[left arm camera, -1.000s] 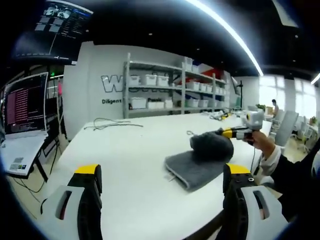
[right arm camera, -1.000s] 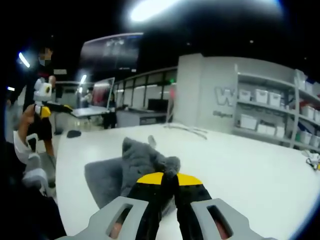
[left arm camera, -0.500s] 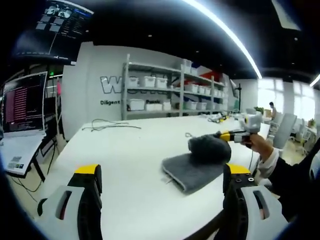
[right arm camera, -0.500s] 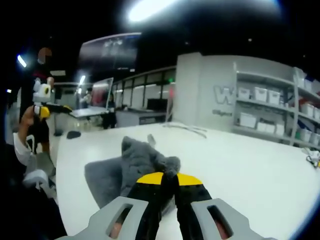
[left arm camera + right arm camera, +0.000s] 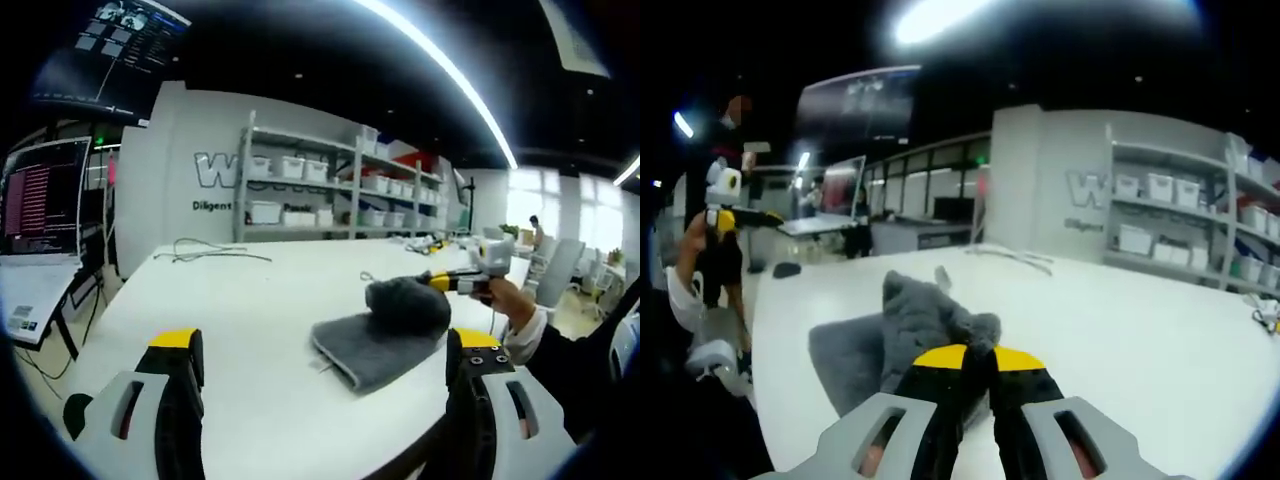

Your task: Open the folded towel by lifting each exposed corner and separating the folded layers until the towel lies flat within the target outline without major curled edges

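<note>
Pinching a raised fold of grey towel, R gripper has jaws closed on it; rest of towel lies on white table, near its edge. L gripper held off table w/ jaws wide open, nothing between. Shelving behind.

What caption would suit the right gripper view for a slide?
Right gripper, jaws shut on a lifted fold of the grey towel, above a white table.
</note>
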Demonstrator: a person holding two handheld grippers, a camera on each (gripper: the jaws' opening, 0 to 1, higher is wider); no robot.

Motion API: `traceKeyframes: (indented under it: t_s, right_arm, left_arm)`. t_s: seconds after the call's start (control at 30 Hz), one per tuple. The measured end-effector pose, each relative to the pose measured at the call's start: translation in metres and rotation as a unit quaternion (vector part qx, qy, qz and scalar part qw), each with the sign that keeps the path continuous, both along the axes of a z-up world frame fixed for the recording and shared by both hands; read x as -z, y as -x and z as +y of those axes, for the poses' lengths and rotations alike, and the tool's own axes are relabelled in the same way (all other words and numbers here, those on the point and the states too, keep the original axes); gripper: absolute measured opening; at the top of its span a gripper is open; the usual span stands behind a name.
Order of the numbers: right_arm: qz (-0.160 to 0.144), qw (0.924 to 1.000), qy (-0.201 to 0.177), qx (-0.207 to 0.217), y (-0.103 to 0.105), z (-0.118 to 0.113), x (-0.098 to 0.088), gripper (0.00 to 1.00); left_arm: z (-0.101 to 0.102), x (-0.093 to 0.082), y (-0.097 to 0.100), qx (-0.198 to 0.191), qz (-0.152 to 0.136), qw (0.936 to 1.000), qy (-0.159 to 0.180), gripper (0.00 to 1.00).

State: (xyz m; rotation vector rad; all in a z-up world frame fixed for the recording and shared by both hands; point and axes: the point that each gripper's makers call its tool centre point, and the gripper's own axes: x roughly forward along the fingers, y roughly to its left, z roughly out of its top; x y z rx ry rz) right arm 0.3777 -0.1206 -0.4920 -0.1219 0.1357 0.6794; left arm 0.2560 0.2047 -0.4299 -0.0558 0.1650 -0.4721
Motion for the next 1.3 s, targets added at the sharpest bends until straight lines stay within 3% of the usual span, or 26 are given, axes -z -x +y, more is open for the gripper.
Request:
traceKeyframes:
  t_s: [0.17,0.4,1.3]
  right_arm:
    - [-0.001,1.0,0.001,0.001,0.0,-0.001,0.0,0.04]
    - [0.0,1.0,-0.002,0.005,-0.001,-0.004,0.0,0.04]
    - [0.001,0.9997,-0.008,0.021,0.0,-0.014,0.002,0.04]
  left_arm:
    - [-0.007,-0.003,0.003,0.018,-0.002,0.9997,0.017,1.0]
    - [-0.008,-0.004,0.005,0.023,-0.006,0.9997,0.011,1.0]
    - [0.0,0.005,0.002,0.003,0.01,0.9999,-0.004,0.99]
